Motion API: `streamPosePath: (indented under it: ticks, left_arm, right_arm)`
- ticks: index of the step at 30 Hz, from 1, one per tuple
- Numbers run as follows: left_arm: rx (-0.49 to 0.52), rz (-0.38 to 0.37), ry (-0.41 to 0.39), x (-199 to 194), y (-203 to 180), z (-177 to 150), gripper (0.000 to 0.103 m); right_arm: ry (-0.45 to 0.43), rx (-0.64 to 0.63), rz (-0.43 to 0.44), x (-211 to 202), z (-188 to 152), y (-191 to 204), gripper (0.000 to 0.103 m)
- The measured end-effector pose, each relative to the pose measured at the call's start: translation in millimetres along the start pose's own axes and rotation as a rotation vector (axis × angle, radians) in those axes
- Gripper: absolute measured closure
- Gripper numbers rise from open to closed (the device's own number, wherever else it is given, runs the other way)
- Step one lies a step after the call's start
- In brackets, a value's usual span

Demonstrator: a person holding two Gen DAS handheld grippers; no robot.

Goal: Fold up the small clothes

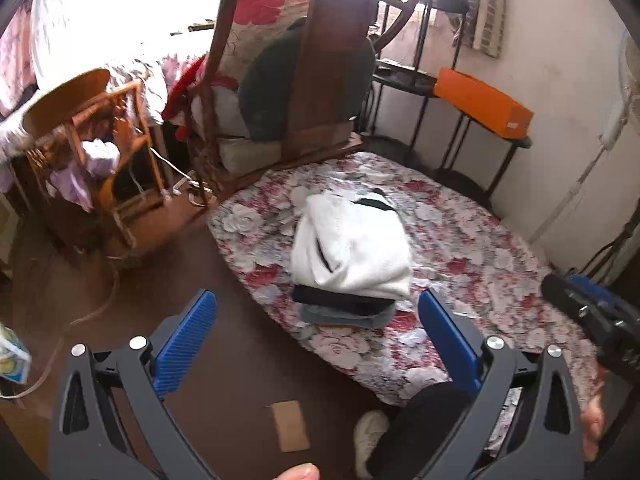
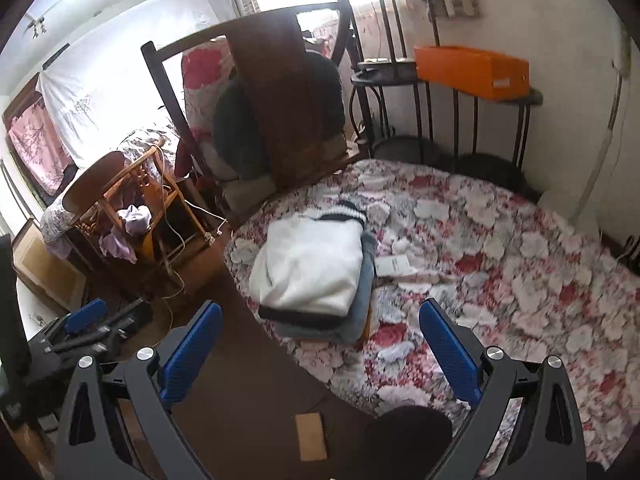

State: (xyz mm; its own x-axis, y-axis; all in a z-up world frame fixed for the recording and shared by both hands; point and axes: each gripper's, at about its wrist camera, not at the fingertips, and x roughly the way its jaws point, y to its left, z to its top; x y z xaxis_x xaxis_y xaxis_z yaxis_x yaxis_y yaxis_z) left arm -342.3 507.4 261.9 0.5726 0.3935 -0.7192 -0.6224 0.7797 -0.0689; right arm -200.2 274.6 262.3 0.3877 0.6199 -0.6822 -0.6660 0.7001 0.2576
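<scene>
A stack of folded clothes lies on the floral bedspread (image 1: 460, 240). A white garment (image 1: 356, 244) is on top, with a black one (image 1: 344, 300) and a grey one (image 1: 348, 316) under it. The stack also shows in the right wrist view (image 2: 312, 268), on the floral bedspread (image 2: 500, 260). My left gripper (image 1: 316, 340) is open and empty, held above the bed's near edge, short of the stack. My right gripper (image 2: 320, 344) is open and empty, also short of the stack. The right gripper shows at the right edge of the left wrist view (image 1: 592, 316).
A dark wooden chair (image 1: 280, 80) piled with cushions stands beyond the bed. A wicker stand (image 1: 100, 160) with purple cloth is at the left. An orange box (image 1: 484, 100) sits on a black metal shelf. A cardboard piece (image 1: 290, 426) lies on the brown floor.
</scene>
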Motion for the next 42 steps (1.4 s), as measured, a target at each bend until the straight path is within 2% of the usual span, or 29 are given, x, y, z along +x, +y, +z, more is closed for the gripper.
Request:
streamPosePath:
  ticks: [2, 4, 8, 16, 25, 42]
  left_arm:
    - [0.018, 0.041, -0.009, -6, -6, 9, 0.005]
    - [0.023, 0.026, -0.030, -18, -12, 15, 0.005]
    - [0.055, 0.034, -0.044, -21, -24, 12, 0.005]
    - [0.016, 0.072, 0.078, 32, -24, -16, 0.005]
    - [0.022, 0.107, 0.076, 46, -20, -21, 0.005]
    - [0.039, 0.092, 0.093, 48, -31, -23, 0.005]
  right_arm:
    - [-0.013, -0.012, -0.003, -9, 14, 9, 0.004]
    - [-0.028, -0.040, -0.007, -20, 23, 16, 0.004]
    - [-0.079, -0.109, -0.053, -31, 16, 21, 0.004]
    - [0.057, -0.017, -0.063, 18, -20, -7, 0.004]
    - [0.067, -0.046, -0.077, 34, -26, 3, 0.004]
    - [0.063, -0.056, -0.083, 34, -26, 3, 0.004]
